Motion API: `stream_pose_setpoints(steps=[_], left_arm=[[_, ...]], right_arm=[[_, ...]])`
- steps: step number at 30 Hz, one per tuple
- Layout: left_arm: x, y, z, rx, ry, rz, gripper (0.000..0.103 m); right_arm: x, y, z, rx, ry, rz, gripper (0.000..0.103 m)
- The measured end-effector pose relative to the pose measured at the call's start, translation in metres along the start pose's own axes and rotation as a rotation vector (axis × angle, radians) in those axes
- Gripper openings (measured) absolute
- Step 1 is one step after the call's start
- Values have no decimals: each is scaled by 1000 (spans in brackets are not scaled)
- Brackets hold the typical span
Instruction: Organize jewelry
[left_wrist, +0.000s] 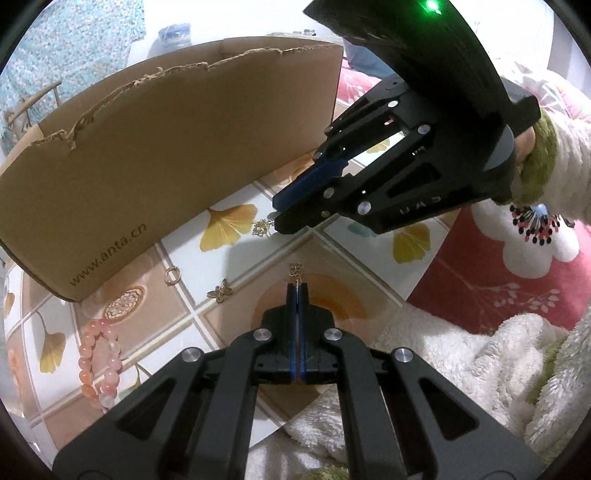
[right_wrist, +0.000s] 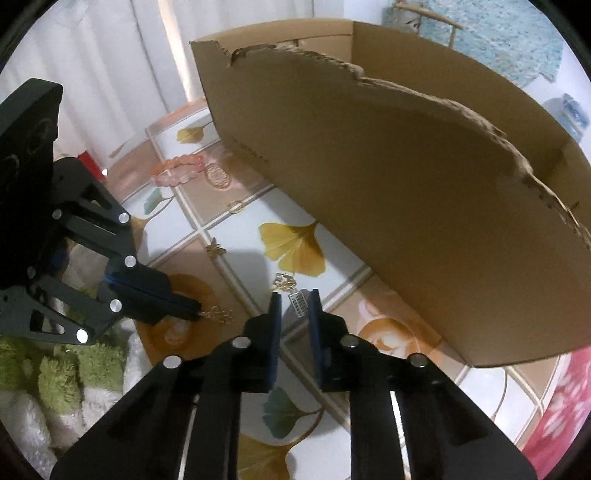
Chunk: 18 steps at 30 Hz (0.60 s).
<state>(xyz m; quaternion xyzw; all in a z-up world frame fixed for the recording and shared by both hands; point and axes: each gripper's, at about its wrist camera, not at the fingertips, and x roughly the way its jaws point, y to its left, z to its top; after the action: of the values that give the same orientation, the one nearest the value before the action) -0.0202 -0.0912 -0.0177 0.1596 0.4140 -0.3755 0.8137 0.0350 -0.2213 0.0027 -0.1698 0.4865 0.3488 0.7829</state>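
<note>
My left gripper (left_wrist: 297, 286) is shut on a small gold earring (left_wrist: 296, 271), which sticks out past its tips; it also shows in the right wrist view (right_wrist: 218, 315) at the left gripper's (right_wrist: 197, 310) tip. My right gripper (right_wrist: 294, 295) is open, its jaws either side of a silver-and-gold earring (right_wrist: 295, 295) lying on the table. In the left wrist view the right gripper (left_wrist: 277, 219) is beside that earring (left_wrist: 263, 227). A gold butterfly charm (left_wrist: 220, 291), a gold ring (left_wrist: 172, 275) and a pink bead bracelet (left_wrist: 96, 363) lie on the patterned tablecloth. An open cardboard box (left_wrist: 177, 147) stands behind them.
The tablecloth (left_wrist: 236, 229) has tile and ginkgo-leaf print. A white and green fluffy towel (left_wrist: 461, 369) and a pink floral cloth (left_wrist: 517, 280) lie at the table's right edge. The box (right_wrist: 406, 184) fills the right wrist view's upper right. White curtains (right_wrist: 110, 74) hang behind.
</note>
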Motion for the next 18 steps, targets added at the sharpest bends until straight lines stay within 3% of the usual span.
stream_pose_setpoints(steps=[7,18], left_arm=[[-2,4,-4,-10,-9,-14,1],[-2,8,-4,-28,-20,-30,1]], right_arm=[[3,-2,7,42,48,32,6],[-4,-6,-4,201,16,13,5]])
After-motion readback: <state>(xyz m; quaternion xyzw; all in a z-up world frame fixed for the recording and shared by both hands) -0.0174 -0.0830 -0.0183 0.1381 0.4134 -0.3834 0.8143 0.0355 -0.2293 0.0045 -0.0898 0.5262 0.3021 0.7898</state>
